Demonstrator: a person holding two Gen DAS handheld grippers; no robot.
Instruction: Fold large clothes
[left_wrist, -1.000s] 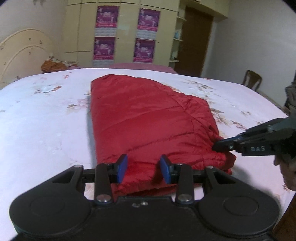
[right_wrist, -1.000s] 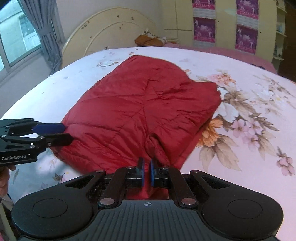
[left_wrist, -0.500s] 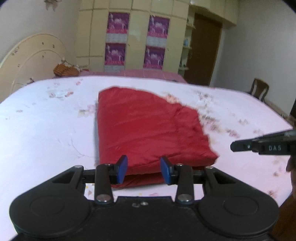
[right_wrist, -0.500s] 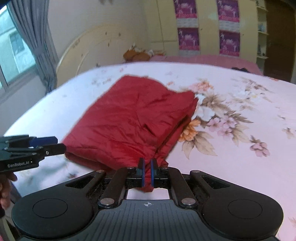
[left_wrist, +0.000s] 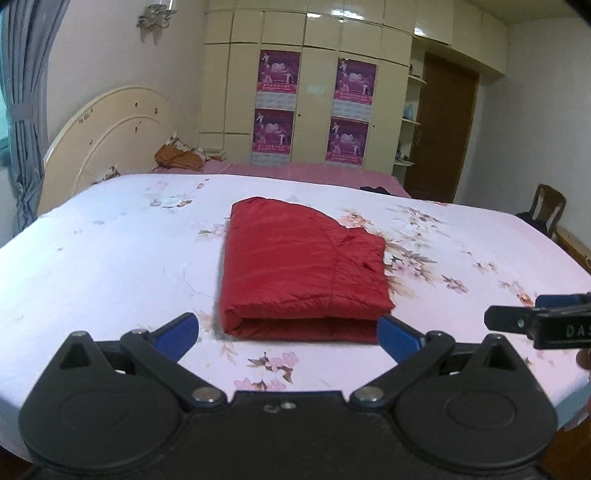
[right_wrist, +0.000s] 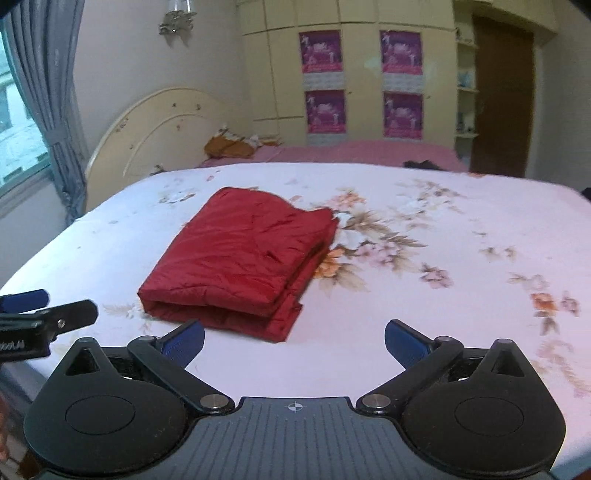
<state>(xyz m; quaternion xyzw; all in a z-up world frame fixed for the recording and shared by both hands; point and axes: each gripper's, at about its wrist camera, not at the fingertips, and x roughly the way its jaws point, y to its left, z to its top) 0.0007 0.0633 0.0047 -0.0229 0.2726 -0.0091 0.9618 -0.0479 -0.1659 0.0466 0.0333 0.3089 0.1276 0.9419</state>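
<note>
The red quilted padded jacket (left_wrist: 306, 273) lies folded into a compact rectangle on the floral white bedsheet (left_wrist: 110, 258), apparently finished. Both the left gripper (left_wrist: 286, 332) and right gripper (right_wrist: 293, 341) hover just short of it, jaws spread wide and empty, so nothing disturbs the fold.

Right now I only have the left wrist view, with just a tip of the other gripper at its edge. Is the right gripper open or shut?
Observer: Open. The right gripper has its jaws spread wide with nothing between them, and it is short of the jacket.
Operator: How does the jacket's right side look?
Observer: Stacked layers show along that edge, and the lowest one pokes out at the near corner.
Operator: Seen from that side, is my left gripper touching it?
Observer: No. The left gripper is off the near-left corner, with a bare strip of bed between them.
</note>
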